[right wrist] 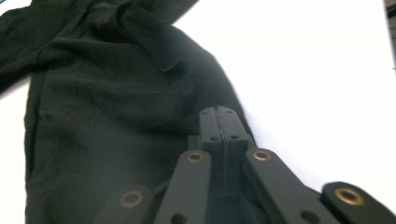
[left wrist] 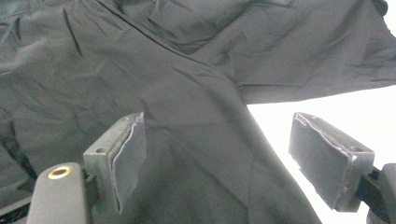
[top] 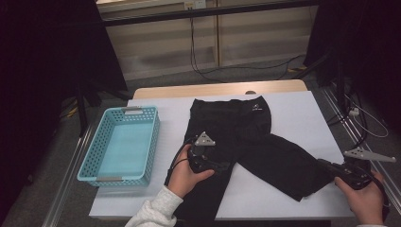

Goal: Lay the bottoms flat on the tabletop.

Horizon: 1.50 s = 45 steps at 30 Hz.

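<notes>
Black trousers [top: 236, 137], one; turquoise basket [top: 120, 144], one; hand-held grippers, two.

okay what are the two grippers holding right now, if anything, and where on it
The right gripper is shut at the edge of the black trousers' splayed leg; whether cloth is pinched cannot be told. The left gripper is open over the other leg, holding nothing.

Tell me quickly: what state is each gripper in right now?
Left gripper: open, jaws spread over the black trousers, nothing held.
Right gripper: closed at the hem of a trouser leg; whether it pinches cloth cannot be told.
</notes>
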Tool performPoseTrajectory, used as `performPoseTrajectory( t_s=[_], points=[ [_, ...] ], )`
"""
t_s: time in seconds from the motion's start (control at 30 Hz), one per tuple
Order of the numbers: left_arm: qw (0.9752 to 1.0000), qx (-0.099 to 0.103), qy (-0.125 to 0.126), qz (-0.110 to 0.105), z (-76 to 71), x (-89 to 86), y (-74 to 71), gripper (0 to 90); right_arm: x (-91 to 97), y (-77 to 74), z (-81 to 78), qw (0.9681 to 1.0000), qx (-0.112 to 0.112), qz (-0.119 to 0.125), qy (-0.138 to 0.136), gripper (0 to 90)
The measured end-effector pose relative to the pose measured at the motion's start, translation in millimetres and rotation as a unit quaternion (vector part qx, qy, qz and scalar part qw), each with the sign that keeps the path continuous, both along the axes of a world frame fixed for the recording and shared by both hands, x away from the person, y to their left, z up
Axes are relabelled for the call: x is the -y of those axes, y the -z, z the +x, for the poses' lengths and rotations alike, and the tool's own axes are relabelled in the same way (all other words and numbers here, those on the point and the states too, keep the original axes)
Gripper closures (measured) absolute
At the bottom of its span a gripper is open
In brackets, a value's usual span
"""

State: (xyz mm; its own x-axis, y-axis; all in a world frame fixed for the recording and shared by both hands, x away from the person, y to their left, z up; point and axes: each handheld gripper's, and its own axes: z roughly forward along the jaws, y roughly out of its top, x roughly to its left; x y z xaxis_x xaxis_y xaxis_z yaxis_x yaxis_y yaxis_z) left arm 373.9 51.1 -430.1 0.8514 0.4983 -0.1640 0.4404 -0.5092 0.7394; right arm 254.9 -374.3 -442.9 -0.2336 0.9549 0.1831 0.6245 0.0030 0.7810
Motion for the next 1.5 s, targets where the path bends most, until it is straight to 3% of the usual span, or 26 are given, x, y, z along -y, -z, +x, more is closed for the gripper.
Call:
performPoseTrajectory(
  t_s=[0.4, 0.47, 0.57, 0.63, 0.8, 0.9, 0.97, 1.03, 1.2, 1.27, 1.4, 1.43, 1.5],
  points=[
    [1.0, -0.003, 0.0, 0.004, -0.3, 0.8, 2.0, 19.8, 2.4, 13.2, 6.2, 0.9993, -0.016, -0.032, 0.006, 90.0],
    [1.0, -0.003, 0.002, 0.007, -0.7, 1.8, 2.4, 19.7, 0.0, 14.9, 6.7, 0.9979, -0.019, -0.061, 0.012, 84.3],
    [1.0, -0.002, 0.002, 0.005, -0.4, 1.5, 1.6, 19.6, -4.5, 11.6, 5.5, 0.9986, -0.009, -0.051, 0.009, 78.7],
    [1.0, -0.004, 0.002, 0.004, 0.3, 0.1, 1.0, 19.3, -11.6, 8.9, 4.9, 0.999, -0.006, -0.044, -0.007, 71.0],
    [1.0, -0.001, 0.0, 0.002, 0.6, -1.3, -1.3, 19.3, -45.3, 2.0, 5.6, 0.9973, 0.005, -0.039, -0.063, 61.3],
    [1.0, -0.001, 0.002, 0.003, 0.3, -0.9, -1.6, 19.0, -72.8, 7.6, 7.9, 0.9936, -0.003, -0.029, -0.109, 59.8],
    [1.0, 0.0, 0.001, 0.002, 0.5, -1.5, -2.3, 19.0, -91.9, 10.8, 9.2, 0.9891, -0.014, -0.049, -0.138, 59.4],
    [1.0, 0.002, -0.001, 0.002, 0.7, -2.5, -3.3, 19.0, -106.8, 10.7, 9.6, 0.9853, -0.01, -0.061, -0.159, 59.0],
    [1.0, 0.002, -0.002, 0.004, 0.1, -2.1, -3.4, 19.0, -126.8, 17.2, 7.3, 0.9743, -0.014, -0.077, -0.211, 60.2],
    [1.0, 0.004, -0.003, 0.002, -0.5, -1.5, -4.1, 19.1, -129.5, 21.1, 6.0, 0.9725, -0.003, -0.09, -0.215, 64.3],
    [1.0, 0.003, -0.002, 0.005, -0.5, -1.1, -3.4, 19.1, -125.9, 22.4, 7.7, 0.9749, 0.002, -0.088, -0.204, 78.1],
    [1.0, 0.003, -0.002, 0.005, -0.5, -1.1, -3.1, 19.1, -125.1, 22.0, 7.7, 0.9752, -0.003, -0.083, -0.205, 85.8],
    [1.0, 0.002, -0.002, 0.005, -0.2, -1.4, -3.3, 19.0, -126.6, 20.0, 7.0, 0.9739, -0.009, -0.088, -0.209, 88.9]
  ],
)
